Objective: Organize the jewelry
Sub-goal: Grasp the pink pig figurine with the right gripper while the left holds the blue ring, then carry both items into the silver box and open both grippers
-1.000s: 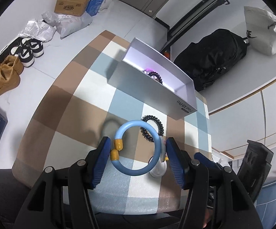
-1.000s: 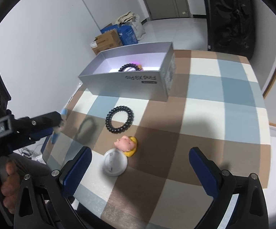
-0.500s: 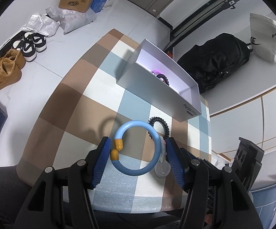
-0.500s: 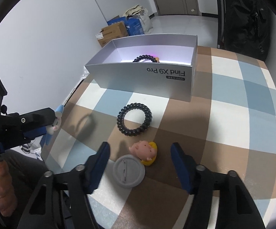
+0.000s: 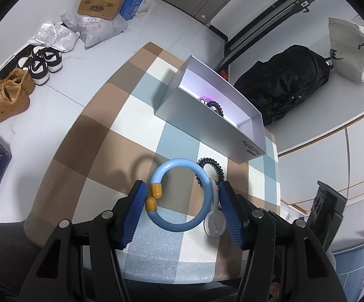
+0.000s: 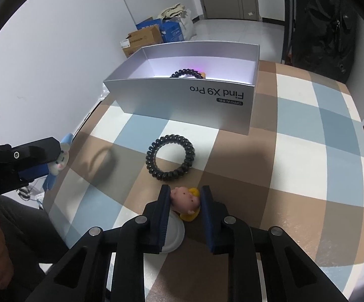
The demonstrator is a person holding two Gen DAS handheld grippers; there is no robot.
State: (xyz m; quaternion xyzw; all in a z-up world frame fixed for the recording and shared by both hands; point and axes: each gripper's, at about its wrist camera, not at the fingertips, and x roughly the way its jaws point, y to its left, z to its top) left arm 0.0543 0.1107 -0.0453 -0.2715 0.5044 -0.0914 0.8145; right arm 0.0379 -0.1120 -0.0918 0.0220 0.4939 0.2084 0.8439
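My right claw (image 6: 185, 201) has just been closing and now pinches the pink pig charm (image 6: 184, 200); my left claw (image 5: 180, 201) grips the blue bangle (image 5: 182, 195). I should lift the charm straight up, clear of the black coil tie (image 6: 170, 159), then carry it to the far silver box (image 6: 194, 95).

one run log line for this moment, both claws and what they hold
left claw: shut on blue bangle | right claw: just closed, shut on pink pig charm | black coil tie: on table | box: open

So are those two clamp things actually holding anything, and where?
Left hand-held gripper holds the blue ring by its two sides. Right hand-held gripper, whose jaws have just been closing, pinches the pink pig charm by its head.
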